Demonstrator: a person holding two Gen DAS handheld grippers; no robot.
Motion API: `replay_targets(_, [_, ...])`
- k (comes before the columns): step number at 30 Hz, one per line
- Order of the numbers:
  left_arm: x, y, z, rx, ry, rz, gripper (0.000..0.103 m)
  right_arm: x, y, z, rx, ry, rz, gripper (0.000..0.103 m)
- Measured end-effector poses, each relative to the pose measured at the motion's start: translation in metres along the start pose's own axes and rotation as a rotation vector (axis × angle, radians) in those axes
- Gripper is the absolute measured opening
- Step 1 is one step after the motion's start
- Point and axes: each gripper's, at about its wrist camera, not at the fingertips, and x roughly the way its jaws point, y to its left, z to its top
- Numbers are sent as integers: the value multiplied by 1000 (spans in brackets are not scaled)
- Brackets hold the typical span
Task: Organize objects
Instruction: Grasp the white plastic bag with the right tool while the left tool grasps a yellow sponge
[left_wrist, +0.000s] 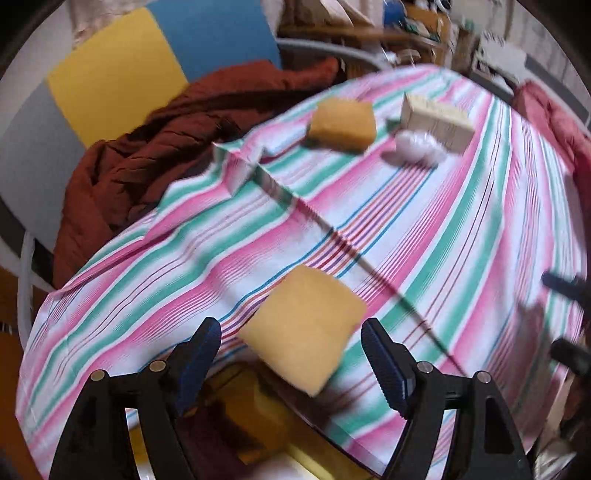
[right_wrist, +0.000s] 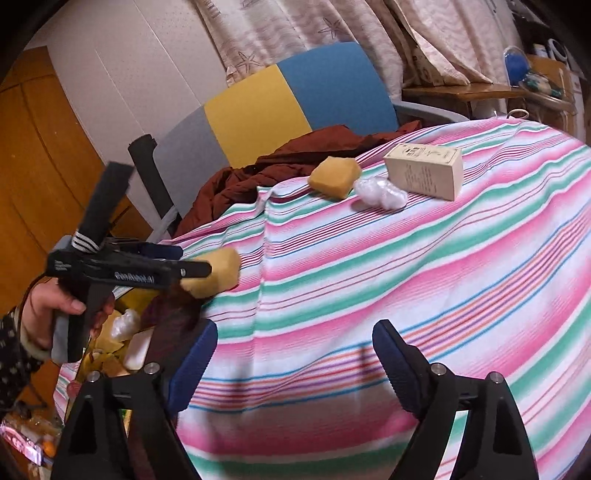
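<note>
Left gripper (left_wrist: 291, 354): jaws apart, near sponge (left_wrist: 304, 328) loose between, at table's 7 o'clock edge.
Right gripper (right_wrist: 295, 354): spread wide, empty.
Left: far sponge (right_wrist: 334, 176), cotton wad (right_wrist: 380, 194), box (right_wrist: 424, 170), 12 o'clock.

Soft, even indoor light; heavy fisheye bending with dark corners; left wrist view motion-blurred, perhaps from movement.

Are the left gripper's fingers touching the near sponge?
Apart. In the left wrist view, striped cloth shows between the near sponge and each open finger of the left gripper.
</note>
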Motion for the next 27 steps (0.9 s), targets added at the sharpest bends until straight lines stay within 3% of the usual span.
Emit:
replay_targets(6, [22,-3,0,41,68,-20,80,22,-16,21,-31,29,-12,91])
replay_targets(12, [19,-6,-3,-1,7,-18,78,52,-38,50,-31,37,-56,92])
replay_targets(17, [13,-14,-4,-33,-51,-24,59,77,-53,76,-49,25,-120,92])
replay_targets(20, [6,-19,-4,-73,-94,-68,59,92,-59,95,-76,18,-159,91])
replay_targets(27, [4,-38,-8,-178,-142,-110,58,133,-56,122,-246,61,-226,72])
